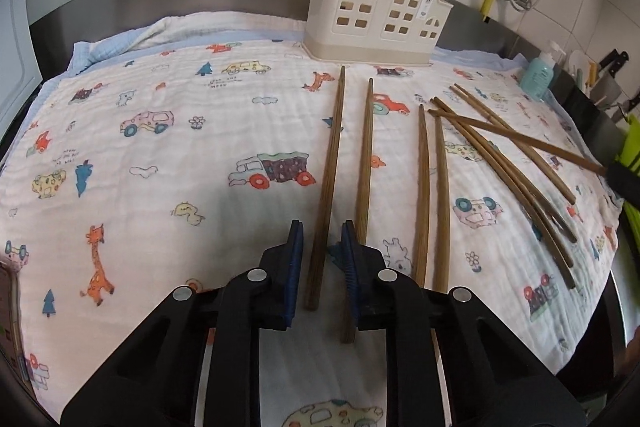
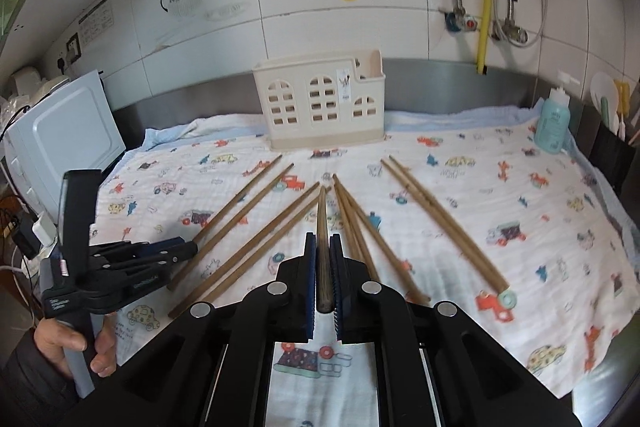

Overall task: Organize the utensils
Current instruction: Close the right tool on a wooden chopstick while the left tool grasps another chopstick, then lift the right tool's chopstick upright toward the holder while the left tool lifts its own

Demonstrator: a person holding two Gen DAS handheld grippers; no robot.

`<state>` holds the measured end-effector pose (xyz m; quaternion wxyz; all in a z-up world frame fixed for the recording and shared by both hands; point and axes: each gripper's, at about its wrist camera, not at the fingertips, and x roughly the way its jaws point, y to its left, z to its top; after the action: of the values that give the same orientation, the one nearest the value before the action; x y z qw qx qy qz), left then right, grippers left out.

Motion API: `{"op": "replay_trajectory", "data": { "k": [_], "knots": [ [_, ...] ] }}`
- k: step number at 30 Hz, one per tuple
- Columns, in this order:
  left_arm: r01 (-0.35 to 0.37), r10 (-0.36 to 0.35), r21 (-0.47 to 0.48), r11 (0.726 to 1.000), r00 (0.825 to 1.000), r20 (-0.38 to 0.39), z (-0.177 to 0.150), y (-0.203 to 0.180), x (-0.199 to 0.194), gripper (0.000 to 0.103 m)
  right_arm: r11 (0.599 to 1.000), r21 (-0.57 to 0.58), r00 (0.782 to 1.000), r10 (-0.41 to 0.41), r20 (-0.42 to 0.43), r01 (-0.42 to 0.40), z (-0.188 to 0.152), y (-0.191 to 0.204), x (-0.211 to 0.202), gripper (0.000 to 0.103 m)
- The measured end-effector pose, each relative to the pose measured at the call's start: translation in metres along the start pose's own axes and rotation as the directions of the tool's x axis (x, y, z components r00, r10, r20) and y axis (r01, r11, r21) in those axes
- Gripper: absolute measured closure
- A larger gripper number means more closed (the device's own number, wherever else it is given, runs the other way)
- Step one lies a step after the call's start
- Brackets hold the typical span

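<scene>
In the left wrist view, your left gripper (image 1: pixel 322 227) is at 6 o'clock, and its tongs are spread a little around the thick end of one chopstick (image 1: pixel 328 167). The blue pads stand on both sides of it, but I see a small gap on each side, so it is not pinched yet. The other chopsticks (image 1: pixel 430 187) lie on the printed cloth (image 1: pixel 160 147) from the centre toward 3 o'clock. The cream utensil holder (image 1: pixel 376 19) stands upright at 12 to 1 o'clock, just behind their thin tips. In the right wrist view, your right gripper (image 2: pixel 323 247) is at 6 o'clock. Its tongs are pressed together on a dark chopstick (image 2: pixel 322 223), which they pinch near its thick end while the tip points to 12 o'clock, toward the holder. The left gripper appears here at 9 o'clock, at the near end of the outer pair. I judge these sticks to be light, stiff and a little smooth, so they can roll or turn in the pads. Take hold a bit up from the thick end, square across the pads, and do not take two at once. My count is one holder, one blue soap bottle (image 2: pixel 554 127) at 2 o'clock, and nine or ten chopsticks. These are two pairs on the left, the one you hold, a crossing bundle of two or three, and one pair on the right.
</scene>
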<state>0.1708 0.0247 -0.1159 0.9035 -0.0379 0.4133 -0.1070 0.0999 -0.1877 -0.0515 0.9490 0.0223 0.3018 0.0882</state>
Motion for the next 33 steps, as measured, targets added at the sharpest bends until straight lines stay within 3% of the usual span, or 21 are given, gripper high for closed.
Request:
{"op": "replay_trajectory", "data": {
  "k": [5,11,20,33],
  "knots": [
    [-0.031,0.031,0.008,0.999,0.999,-0.014,0.006,-0.004,0.006,0.084,1.000,-0.012,1.000,0.018,0.008,-0.018,0.005,-0.003,-0.003,0.096],
    [-0.044,0.043,-0.010,0.999,0.999,-0.024,0.012,-0.005,0.006,0.096,0.998,-0.037,0.999,0.047,0.019,-0.047,0.020,-0.006,-0.008,0.096],
    [-0.022,0.020,0.019,1.000,0.996,0.086,0.028,-0.016,-0.029,0.097,0.993,-0.064,0.994,0.105,0.030,-0.103,0.051,-0.015,-0.021,0.096],
    [-0.008,-0.018,0.130,0.991,0.980,0.198,0.084,-0.033,-0.071,0.098,0.977,-0.082,0.979,0.200,0.043,-0.196,0.115,-0.025,-0.034,0.096]
  ]
}}
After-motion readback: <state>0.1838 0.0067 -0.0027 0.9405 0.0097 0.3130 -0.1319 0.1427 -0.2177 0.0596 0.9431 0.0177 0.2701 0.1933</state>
